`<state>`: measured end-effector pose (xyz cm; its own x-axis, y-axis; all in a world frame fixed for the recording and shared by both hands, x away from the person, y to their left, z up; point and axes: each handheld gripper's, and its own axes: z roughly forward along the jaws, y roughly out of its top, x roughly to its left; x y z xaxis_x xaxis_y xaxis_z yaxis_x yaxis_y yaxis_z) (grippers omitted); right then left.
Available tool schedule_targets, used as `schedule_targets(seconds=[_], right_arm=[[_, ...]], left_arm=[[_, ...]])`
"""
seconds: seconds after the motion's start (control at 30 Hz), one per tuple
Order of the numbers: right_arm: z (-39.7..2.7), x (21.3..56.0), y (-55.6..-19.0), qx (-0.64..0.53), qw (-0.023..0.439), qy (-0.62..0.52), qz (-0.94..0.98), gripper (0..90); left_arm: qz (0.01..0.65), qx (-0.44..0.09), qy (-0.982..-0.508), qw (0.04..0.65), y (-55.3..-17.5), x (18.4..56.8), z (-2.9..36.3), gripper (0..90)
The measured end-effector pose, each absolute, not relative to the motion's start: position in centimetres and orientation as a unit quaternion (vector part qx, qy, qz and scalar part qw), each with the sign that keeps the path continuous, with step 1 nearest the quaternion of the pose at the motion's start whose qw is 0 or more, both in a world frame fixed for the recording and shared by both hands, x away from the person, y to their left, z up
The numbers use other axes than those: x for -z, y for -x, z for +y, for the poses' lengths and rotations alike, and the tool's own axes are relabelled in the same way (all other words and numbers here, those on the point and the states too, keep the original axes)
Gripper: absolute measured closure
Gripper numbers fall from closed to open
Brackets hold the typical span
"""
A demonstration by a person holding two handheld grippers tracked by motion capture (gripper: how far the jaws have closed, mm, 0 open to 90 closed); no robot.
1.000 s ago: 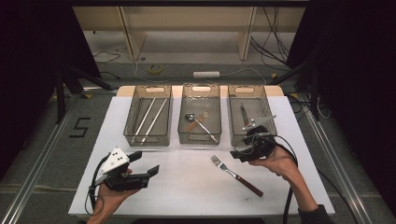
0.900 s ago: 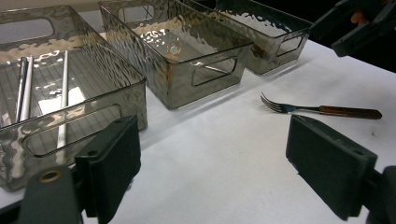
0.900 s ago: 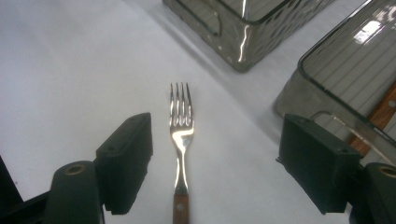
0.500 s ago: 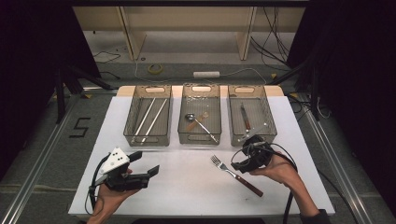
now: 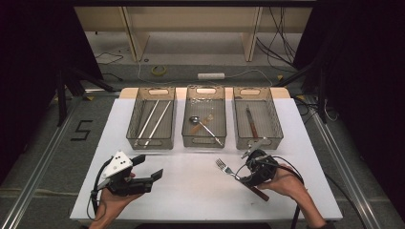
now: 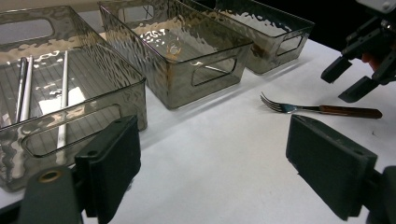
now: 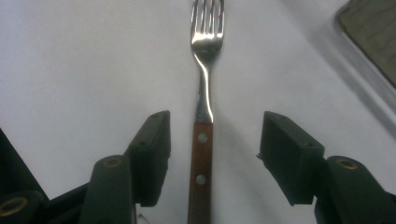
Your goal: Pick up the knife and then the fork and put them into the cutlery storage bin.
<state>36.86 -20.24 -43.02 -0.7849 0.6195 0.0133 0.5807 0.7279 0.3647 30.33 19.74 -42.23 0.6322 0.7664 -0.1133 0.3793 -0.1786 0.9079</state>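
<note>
On the smooth white table [image 5: 191, 191] lies a fork [image 7: 204, 84] with shiny steel tines and a brown wooden handle with two rivets. Behind it stand three smoky transparent plastic bins with a rippled, hammered texture and handle cut-outs. The left bin [image 5: 136, 126] holds long thin metal rods that look like chopsticks [image 5: 154, 121], the middle bin [image 5: 220, 121] holds a metal spoon [image 5: 203, 125], and the right bin [image 5: 274, 125] holds a knife [image 5: 251, 122] with a brown handle. My right gripper [image 7: 215, 154] is low over the fork; its black blocky jaws have just been closing, and the handle is now between them, but both pads are apart from the wood, so nothing is held. My left gripper [image 6: 212, 172] stays wide, with nothing between the jaws, near the left front of the table. The fork rests flat on the table in front of the right bin, tines pointing to the middle bin.
</note>
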Motion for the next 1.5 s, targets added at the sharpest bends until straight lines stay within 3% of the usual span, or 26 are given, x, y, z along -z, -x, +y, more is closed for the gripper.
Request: schedule_targets(seconds=[0.93,1.5], right_arm=[[-20.7,45.5,-36.1,-0.124,0.031,-0.309,0.943,69.5],[-20.6,45.7,-36.2,-0.114,0.036,-0.303,0.945,76.1]], left_arm=[[0.385,-0.190,-0.744,0.513,-30.3,42.3,19.6,17.4],[0.385,-0.190,-0.744,0.512,-30.3,42.3,19.6,17.4]])
